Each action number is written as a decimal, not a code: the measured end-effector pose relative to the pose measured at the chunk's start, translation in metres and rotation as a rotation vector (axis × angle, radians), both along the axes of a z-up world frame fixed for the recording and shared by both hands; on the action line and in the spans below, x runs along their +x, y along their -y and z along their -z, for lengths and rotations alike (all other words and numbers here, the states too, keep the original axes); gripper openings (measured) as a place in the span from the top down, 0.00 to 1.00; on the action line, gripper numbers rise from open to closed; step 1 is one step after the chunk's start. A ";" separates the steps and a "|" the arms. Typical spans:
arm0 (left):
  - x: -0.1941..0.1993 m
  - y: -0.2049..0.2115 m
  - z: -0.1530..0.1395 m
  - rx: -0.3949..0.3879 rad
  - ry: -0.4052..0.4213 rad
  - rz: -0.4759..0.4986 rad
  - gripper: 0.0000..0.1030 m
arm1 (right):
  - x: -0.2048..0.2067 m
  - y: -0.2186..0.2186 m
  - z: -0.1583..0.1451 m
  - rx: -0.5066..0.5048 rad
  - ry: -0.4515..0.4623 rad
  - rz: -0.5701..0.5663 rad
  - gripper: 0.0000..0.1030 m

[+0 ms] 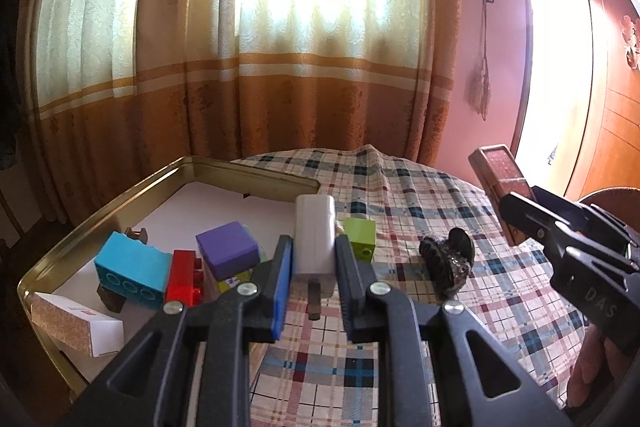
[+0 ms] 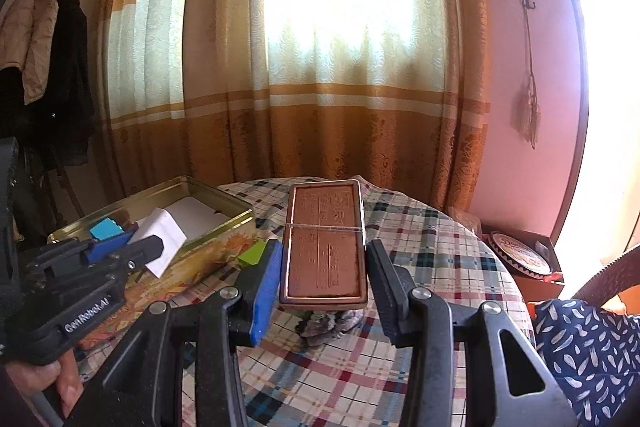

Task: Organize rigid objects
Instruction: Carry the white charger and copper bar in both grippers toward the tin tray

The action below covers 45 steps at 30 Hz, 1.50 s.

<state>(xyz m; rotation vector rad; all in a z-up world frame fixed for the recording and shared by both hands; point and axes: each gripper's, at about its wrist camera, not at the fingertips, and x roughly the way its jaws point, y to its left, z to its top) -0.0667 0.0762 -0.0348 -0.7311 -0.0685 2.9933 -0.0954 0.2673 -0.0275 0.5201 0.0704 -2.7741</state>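
My left gripper (image 1: 313, 267) is shut on a white charger plug (image 1: 315, 239) and holds it above the plaid tablecloth, just right of the gold tin tray (image 1: 120, 201). The tray holds a blue brick (image 1: 132, 269), a red brick (image 1: 184, 277), a purple block (image 1: 227, 249) and a small white carton (image 1: 76, 323). My right gripper (image 2: 322, 275) is shut on a flat brown case (image 2: 324, 247), held above the table; the case also shows in the left wrist view (image 1: 502, 183). A green block (image 1: 360, 239) and a dark hair claw clip (image 1: 448, 263) lie on the cloth.
The round table (image 2: 420, 267) has a plaid cloth; its edge falls off to the right. Curtains hang behind it. A box with a round tin (image 2: 520, 255) sits low at the right. The tray's decorated side wall (image 2: 192, 267) faces my right gripper.
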 end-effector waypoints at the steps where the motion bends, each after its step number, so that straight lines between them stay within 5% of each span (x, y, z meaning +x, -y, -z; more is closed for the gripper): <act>1: 0.000 0.001 0.000 0.000 -0.001 -0.002 0.81 | 0.001 0.002 -0.001 0.001 -0.003 -0.004 0.56; 45: 0.017 0.029 -0.003 0.010 -0.044 -0.054 0.81 | 0.018 0.045 0.006 -0.022 -0.012 -0.117 0.55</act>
